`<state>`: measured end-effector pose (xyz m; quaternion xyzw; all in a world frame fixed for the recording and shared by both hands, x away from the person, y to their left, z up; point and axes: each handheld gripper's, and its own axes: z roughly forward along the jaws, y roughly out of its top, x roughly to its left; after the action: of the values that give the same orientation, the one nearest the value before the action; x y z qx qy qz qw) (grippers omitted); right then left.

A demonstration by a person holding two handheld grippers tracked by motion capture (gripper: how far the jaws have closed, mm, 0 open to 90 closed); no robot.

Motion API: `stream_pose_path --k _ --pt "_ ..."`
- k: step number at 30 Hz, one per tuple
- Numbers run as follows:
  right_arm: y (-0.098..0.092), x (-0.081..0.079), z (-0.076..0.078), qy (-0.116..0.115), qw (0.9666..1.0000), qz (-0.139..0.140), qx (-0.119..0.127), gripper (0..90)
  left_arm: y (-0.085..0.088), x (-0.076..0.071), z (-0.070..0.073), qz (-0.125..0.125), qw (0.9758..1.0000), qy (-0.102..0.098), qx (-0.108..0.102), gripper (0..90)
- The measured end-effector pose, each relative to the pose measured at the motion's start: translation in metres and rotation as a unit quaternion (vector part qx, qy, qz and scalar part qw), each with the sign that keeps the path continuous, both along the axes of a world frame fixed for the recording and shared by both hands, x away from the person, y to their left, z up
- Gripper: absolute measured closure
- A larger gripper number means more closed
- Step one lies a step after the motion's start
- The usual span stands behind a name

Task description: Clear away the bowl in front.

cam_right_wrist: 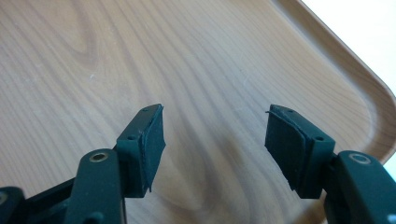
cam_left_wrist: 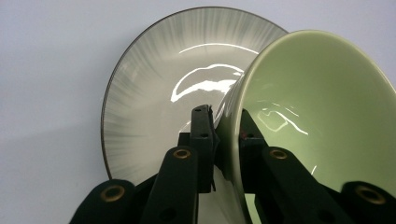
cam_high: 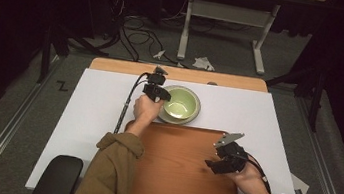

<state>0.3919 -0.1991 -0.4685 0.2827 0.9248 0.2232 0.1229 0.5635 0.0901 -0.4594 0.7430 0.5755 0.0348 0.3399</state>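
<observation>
- Your left gripper (cam_left_wrist: 223, 140) pinched the glossy pale-green bowl (cam_left_wrist: 322, 112) by its rim, above the grey streaked plate (cam_left_wrist: 154, 93), near the table's far edge.
- Your right gripper (cam_right_wrist: 215, 140) gaped wide and empty over the wooden tray (cam_right_wrist: 140, 56).

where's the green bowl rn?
High view: green bowl sits on the grey plate just beyond the wooden tray, its left rim pinched by the left gripper.

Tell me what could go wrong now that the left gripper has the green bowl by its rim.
The left gripper pinches only the thin wall of the green bowl near its rim, so the glossy bowl could slip or swing when lifted. The bowl sits on the grey plate; tilting it could drag or knock that plate. The right gripper hangs open over the wooden tray, too far off to steady anything.
</observation>
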Motion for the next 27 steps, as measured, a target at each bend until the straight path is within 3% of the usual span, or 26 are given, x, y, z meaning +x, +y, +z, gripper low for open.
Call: stream_pose_path --k 6,12,23,27 --pt "0.000 0.000 0.000 -0.001 1.0000 0.000 0.000 37.8 0.001 -0.007 0.012 -0.013 0.9998 -0.012 -0.008 81.3" --pt "0.000 0.000 0.000 -0.005 1.0000 0.000 -0.001 37.8 0.000 -0.017 0.023 -0.036 0.9990 -0.027 0.004 81.2" --pt "0.000 0.000 -0.001 -0.001 1.0000 -0.003 -0.004 37.8 -0.002 -0.036 0.042 -0.074 0.9960 -0.051 0.005 81.2" --pt "0.000 0.000 0.000 -0.001 1.0000 0.000 -0.004 37.8 -0.003 -0.041 0.046 -0.085 0.9948 -0.054 0.014 81.3"
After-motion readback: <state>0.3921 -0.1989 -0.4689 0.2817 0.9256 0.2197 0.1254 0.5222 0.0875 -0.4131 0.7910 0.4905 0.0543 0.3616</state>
